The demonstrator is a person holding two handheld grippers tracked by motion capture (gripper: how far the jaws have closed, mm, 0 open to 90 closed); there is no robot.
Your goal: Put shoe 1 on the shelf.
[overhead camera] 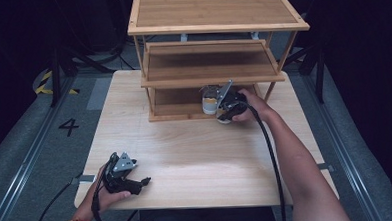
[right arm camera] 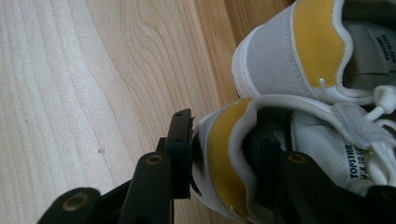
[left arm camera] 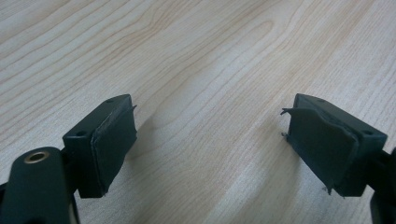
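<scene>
**Right gripper clamped on shoe heel at bottom shelf; left gripper idle**

Visibility: In the high view I cannot make out the right gripper's (overhead camera: pixel 226 109) jaws; the hand (overhead camera: pixel 246 108) and the middle shelf board cover them, and the shoes show as a pale patch at the rack's (overhead camera: pixel 215 24) bottom tier. In the right gripper view the held shoe (right arm camera: pixel 299 154) and the second shoe (right arm camera: pixel 289 51) are both cut off by the frame edges.

Pose: I see the right forearm stretched forward across the table (overhead camera: pixel 186 151), hand at the front edge of the lowest shelf. The left hand (overhead camera: pixel 105 194) rests near the table's front left corner.

Grippers: The right gripper's jaws are closed on the held shoe's heel collar, one jaw outside the yellow heel panel, the other inside the shoe opening. The second shoe lies just beside it, on the darker shelf wood. The left gripper's (left arm camera: pixel 210 140) jaws stand wide apart over bare tabletop, holding nothing.
</scene>
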